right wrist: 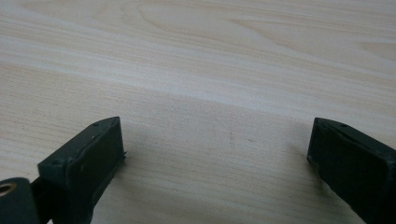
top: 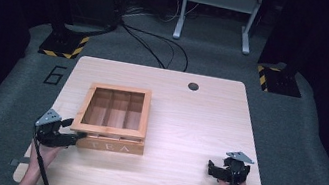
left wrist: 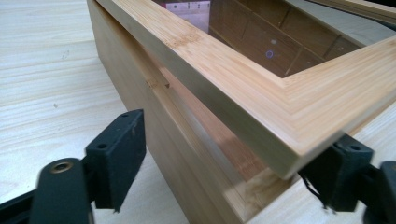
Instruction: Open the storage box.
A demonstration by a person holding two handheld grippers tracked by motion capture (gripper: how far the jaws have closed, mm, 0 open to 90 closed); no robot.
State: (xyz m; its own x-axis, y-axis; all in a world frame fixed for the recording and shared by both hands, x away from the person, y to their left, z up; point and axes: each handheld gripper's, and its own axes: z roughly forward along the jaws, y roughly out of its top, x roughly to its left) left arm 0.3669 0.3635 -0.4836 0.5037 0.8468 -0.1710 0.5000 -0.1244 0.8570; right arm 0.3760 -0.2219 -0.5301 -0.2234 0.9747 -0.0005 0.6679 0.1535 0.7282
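Wooden tea box (top: 114, 123): stood left of centre on the light wooden table (top: 197, 128), "TEA" on its near face, three compartments visible through the glazed lid (left wrist: 261, 93). The lid sat slightly raised at the near left corner, a gap showing beneath its frame.

Left gripper (top: 75, 136): at that corner, jaws spread wide, one on either side of the corner; whether they touched the lid could not be told.

Right gripper (top: 210, 168): low over bare tabletop near the right edge, well apart from the box, jaws spread, nothing between them.
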